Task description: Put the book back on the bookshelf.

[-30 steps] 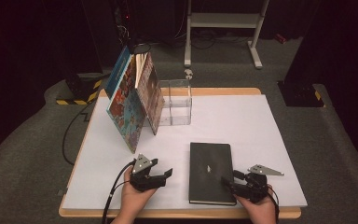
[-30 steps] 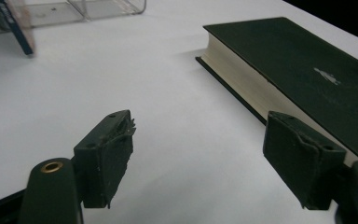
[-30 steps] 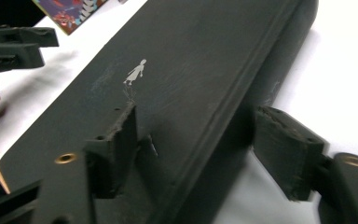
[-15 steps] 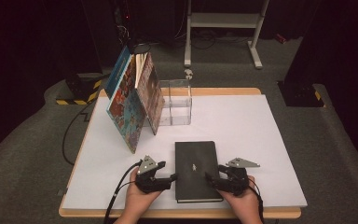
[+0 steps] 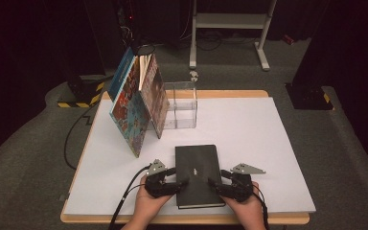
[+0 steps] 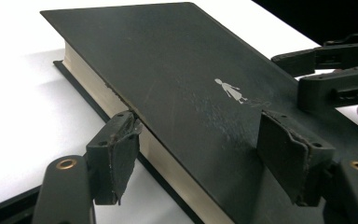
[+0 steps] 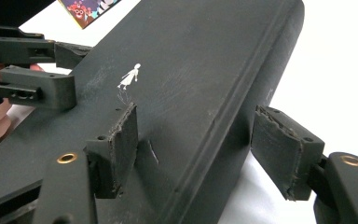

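A black hardcover book [image 5: 196, 167] with a small white figure on its cover lies flat near the table's front edge. My left gripper [image 5: 181, 184] straddles its left, page-edge side [image 6: 168, 158]. Its jaws have just been closing with that edge between them. One pad meets the cover's lip and the other stands over the cover [image 6: 177, 84], without a firm squeeze. My right gripper [image 5: 214, 184] straddles the rounded spine [image 7: 233, 107]: one pad is over the cover and the other stands a little off the spine. Each gripper view shows the other gripper across the book [image 6: 335, 70] [image 7: 32, 60].
Several colourful picture books [image 5: 136, 105] lean together at the back left of the white tabletop [image 5: 268, 143]. A clear plastic box [image 5: 179, 105] stands beside them. A metal stand [image 5: 230, 28] is on the floor behind the table.
The book has slid left along the front edge with the right gripper, up to the left gripper. Both grippers now sit at its two sides, and the left jaws have narrowed.
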